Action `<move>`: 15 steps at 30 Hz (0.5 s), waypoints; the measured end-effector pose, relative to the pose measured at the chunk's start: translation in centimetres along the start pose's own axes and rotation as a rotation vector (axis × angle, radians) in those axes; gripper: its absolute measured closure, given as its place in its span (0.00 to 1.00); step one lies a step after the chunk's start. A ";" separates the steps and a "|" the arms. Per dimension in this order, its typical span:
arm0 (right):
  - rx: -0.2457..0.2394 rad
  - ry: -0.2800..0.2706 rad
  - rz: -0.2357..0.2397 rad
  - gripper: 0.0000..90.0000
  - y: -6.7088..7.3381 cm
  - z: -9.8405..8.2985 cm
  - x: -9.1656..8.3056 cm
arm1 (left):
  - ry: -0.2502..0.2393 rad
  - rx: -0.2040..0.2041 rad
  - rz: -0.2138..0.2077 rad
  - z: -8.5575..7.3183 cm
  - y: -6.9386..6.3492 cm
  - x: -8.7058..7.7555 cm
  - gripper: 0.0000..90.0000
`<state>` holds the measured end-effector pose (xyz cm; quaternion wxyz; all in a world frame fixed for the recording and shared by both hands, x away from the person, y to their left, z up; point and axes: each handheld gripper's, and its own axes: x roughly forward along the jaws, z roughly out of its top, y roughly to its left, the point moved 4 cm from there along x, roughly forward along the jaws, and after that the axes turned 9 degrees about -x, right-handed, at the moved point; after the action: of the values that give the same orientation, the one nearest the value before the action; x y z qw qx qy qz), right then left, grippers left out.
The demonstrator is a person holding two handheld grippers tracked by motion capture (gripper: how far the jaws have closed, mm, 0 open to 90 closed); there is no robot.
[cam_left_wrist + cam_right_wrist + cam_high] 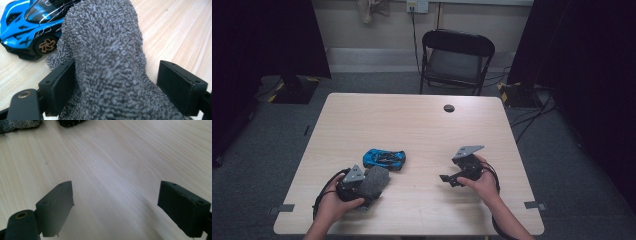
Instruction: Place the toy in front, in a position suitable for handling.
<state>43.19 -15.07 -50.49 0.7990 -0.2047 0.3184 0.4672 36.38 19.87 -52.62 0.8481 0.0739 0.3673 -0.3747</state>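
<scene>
The wooden table carries two small things near the person's side: a blue toy car and, just in front of it, a grey fuzzy cloth, maybe a sock or a towel piece; I cannot tell which. In the high view the cloth lies at the left gripper, and the car stands just behind it, with its long axis running left to right across the table. In the left gripper view the cloth stands as a tall bundle between the two black jaws, its long side running away from the camera, and its far end touches or covers the tail of the car. The jaws are wide. The left one seems to lean on the cloth, but a gap shows at the right one, so I judge that the cloth is released and not pinched. The right gripper is well apart, on the right half of the table; its jaws are also wide with only bare wood between them, and the cloth shows far off at the top corner of its view. The left hand is therefore much nearer to both things. I think the next move depends on drawing this gripper straight back along the cloth's axis, so the cloth stays by the car.
</scene>
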 end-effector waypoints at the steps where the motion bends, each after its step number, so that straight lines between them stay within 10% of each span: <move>1: 0.000 0.000 0.000 0.14 0.0 0.0 0.0 | 0.000 0.000 0.000 0.0 0.0 0.0 0.17; 15: -0.066 0.016 0.047 0.14 0.7 3.8 3.2 | -0.006 0.010 0.007 -0.1 -0.1 0.1 0.16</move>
<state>44.94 -10.36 -50.08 0.7779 -0.2272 0.3138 0.4947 36.32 19.77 -52.73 0.8501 0.0781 0.3627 -0.3737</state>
